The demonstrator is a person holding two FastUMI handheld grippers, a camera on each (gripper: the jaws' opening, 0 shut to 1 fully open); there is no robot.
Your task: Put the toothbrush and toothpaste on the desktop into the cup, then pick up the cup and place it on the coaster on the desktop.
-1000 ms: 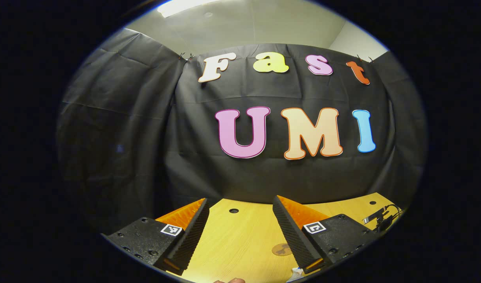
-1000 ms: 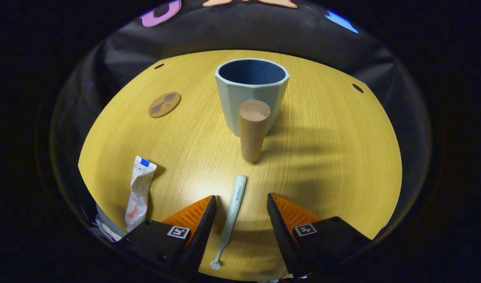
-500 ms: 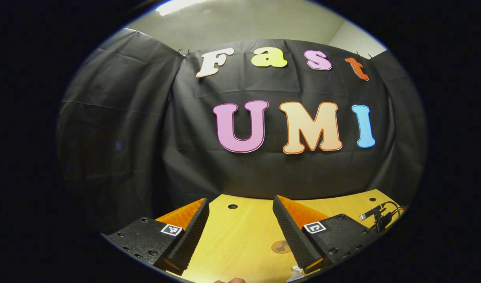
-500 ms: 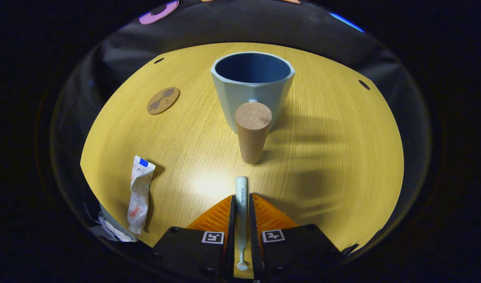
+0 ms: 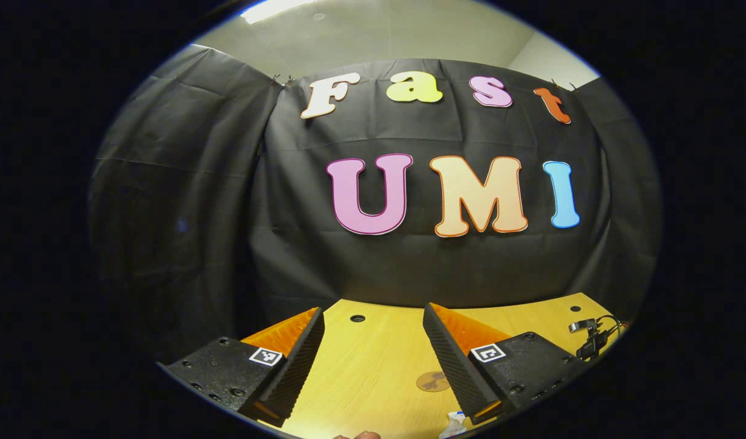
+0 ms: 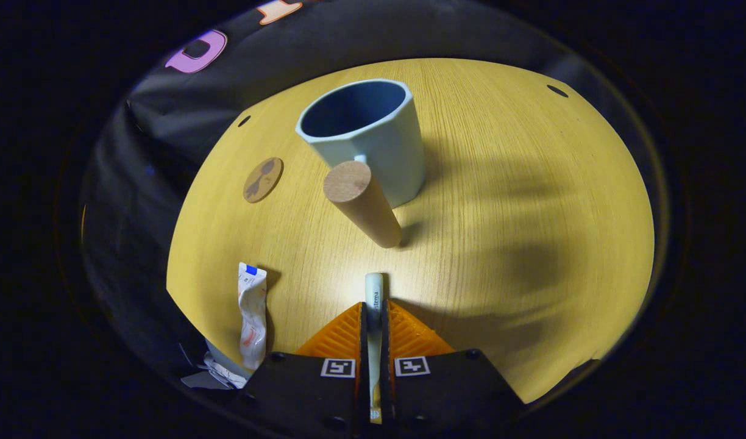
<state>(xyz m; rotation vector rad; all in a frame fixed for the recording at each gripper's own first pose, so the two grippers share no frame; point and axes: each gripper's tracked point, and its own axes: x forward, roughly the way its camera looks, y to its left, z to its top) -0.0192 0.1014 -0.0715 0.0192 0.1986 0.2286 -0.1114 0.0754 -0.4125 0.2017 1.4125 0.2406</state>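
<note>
Right gripper (image 6: 373,308): fingers drawn narrow and pressed on the toothbrush (image 6: 373,291) from both sides, low in the right gripper view.
Toothbrush: one – it runs lengthwise between the two fingers, its handle end poking out just past the fingertips toward the wooden cylinder (image 6: 362,202); the brush end sits back between the gripper bodies.
Toothpaste (image 6: 252,306): one crumpled tube, lying flat on the counter (image 6: 519,201) to the left of the right gripper, well apart from the cup (image 6: 367,137).
Cup: one, pale blue with a darker inside, standing upright on the counter ahead of the right gripper, open mouth up.
Wooden cylinder: one, standing on the counter between the toothbrush tip and the cup, just in front of the cup's wall; whether the two touch cannot be told.
Coaster (image 6: 263,179): one round brown disc with a dark figure on it, flat on the counter to the left of the cup, near but apart from it; in the left gripper view it lies just beside the inner edge of that gripper's right-hand finger.
Left gripper (image 5: 373,360): fingers spread wide with nothing between them – bare counter and the black cloth wall (image 5: 184,201) lie ahead.
Other small things: a clip with a dark cable (image 5: 592,338) at the counter's far right edge in the left gripper view.
</note>
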